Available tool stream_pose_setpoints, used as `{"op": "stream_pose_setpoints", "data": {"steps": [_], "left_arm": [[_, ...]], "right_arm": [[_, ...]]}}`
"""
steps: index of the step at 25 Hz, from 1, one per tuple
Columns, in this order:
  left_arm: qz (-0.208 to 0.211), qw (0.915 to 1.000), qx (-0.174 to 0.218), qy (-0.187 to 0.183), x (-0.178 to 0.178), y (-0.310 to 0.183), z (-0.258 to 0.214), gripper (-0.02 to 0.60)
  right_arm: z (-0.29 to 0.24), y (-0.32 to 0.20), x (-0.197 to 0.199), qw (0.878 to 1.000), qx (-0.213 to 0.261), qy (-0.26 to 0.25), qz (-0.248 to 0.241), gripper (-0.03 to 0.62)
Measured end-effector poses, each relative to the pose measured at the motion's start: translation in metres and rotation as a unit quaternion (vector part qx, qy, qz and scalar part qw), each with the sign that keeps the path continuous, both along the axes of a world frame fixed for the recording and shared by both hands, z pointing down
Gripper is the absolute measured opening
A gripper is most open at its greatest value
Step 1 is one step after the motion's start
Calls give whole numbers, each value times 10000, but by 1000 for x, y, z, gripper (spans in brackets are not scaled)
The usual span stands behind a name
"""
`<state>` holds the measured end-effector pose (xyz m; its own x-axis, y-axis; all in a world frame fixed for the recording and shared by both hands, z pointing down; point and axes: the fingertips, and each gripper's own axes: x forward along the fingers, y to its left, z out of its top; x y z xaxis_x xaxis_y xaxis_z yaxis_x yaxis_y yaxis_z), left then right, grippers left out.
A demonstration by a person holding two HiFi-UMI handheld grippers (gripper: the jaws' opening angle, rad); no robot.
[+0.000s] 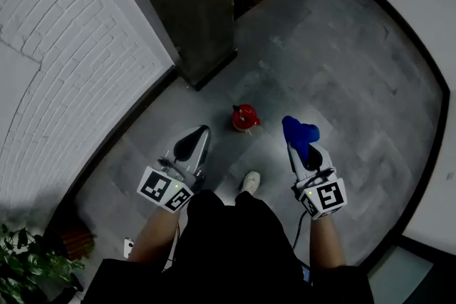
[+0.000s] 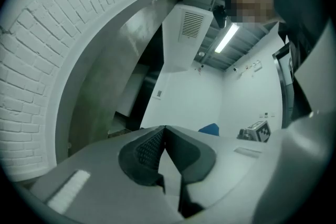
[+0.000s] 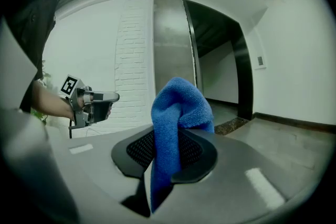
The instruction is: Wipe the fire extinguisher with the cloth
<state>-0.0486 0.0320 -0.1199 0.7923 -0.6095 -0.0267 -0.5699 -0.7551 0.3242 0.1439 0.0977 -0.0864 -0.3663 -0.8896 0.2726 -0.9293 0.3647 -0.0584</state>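
The red fire extinguisher [image 1: 244,117] is standing on the grey tiled floor [image 1: 342,67], seen from above, out from the foot of the dark pillar [image 1: 189,3] that is rising at the floor's far edge. It is sitting ahead of my white shoe [image 1: 250,182] and between the lines of my two tools, touching neither.

The blue cloth [image 1: 299,133] is hanging in the air near the extinguisher, on its right and apart from it. My right tongs [image 1: 305,153] are clamping it: in the right gripper view the cloth [image 3: 176,113] is bulging up above the right tongs [image 3: 168,136] and trailing down between the two dark pads.

My left tongs [image 1: 194,141] are hovering on the extinguisher's left, over the strip of floor along the white brick wall [image 1: 64,46]. In the left gripper view the left tongs [image 2: 164,129] are pressing tip to tip, with nothing between them; the cloth [image 2: 210,129] and the right tool's marker cube [image 2: 255,131] are showing beyond them.

A potted plant [image 1: 28,267] is sitting at the floor's near left corner, by the brick wall.
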Motion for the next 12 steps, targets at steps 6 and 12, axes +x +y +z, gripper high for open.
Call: {"op": "stream_pose_setpoints", "data": {"steps": [6, 12], "left_arm": [[364, 9980, 166, -485, 39, 4, 8, 0], [585, 9958, 33, -707, 37, -4, 67, 0]], "right_arm": [[30, -2, -4, 9995, -159, 73, -278, 69], [105, -8, -39, 9970, -522, 92, -563, 69]]}}
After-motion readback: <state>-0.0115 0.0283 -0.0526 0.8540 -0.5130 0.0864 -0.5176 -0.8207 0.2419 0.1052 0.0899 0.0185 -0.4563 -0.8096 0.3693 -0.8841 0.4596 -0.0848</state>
